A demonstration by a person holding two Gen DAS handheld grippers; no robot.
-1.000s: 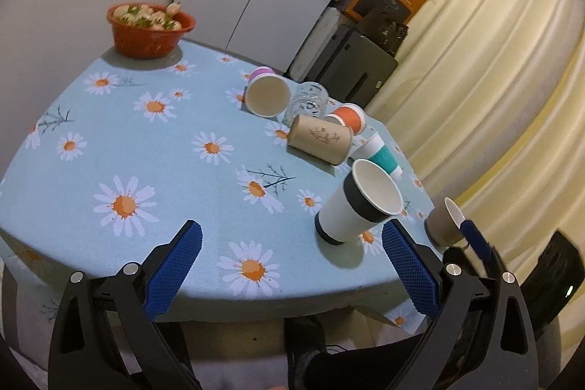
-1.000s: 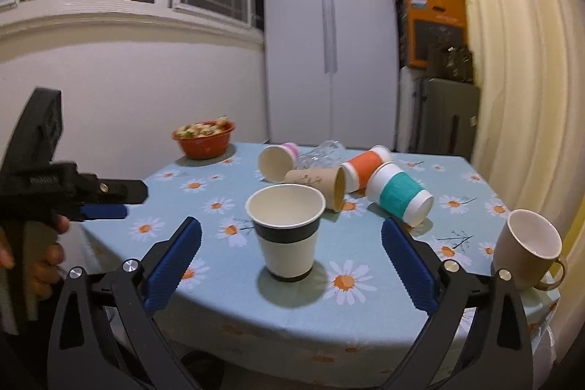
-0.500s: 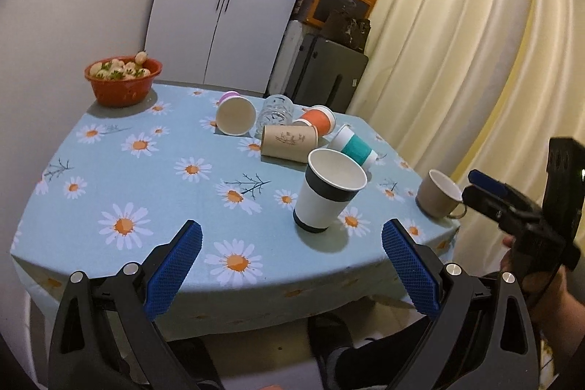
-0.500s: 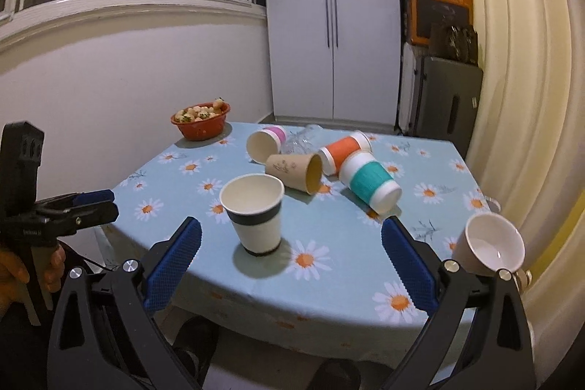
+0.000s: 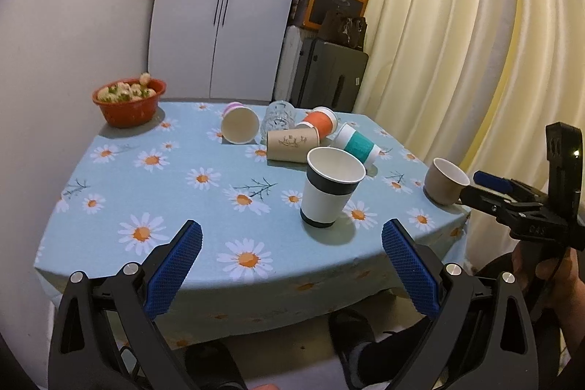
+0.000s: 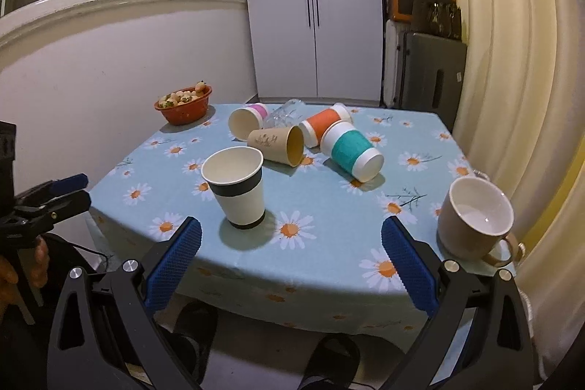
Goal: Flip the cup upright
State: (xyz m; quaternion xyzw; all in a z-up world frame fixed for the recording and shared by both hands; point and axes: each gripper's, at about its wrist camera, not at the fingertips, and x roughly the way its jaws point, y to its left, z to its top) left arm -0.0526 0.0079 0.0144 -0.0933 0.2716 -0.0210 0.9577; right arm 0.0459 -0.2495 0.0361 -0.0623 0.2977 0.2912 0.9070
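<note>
A white paper cup with a black band [image 5: 331,187] [image 6: 237,187] stands upright near the table's front edge. Behind it several cups lie on their sides: a brown one [image 5: 292,145] [image 6: 278,143], a teal-banded one [image 5: 358,145] [image 6: 351,150], an orange one [image 5: 318,121] [image 6: 323,125], a pink-based one [image 5: 239,125] [image 6: 245,121] and a clear glass [image 5: 279,117]. A beige mug [image 5: 444,185] [image 6: 473,220] stands upright at the right edge. My left gripper [image 5: 292,265] and right gripper [image 6: 290,265] are both open and empty, held short of the table's front edge.
A red bowl of food [image 5: 128,101] [image 6: 182,103] sits at the table's far left. The table has a blue daisy cloth [image 5: 164,192]. A white cabinet, boxes and a cream curtain stand behind and to the right. Slippered feet show under the table.
Both grippers have drawn back and away from the table, so more of it shows. The upright white cup and the other cups have not moved.
</note>
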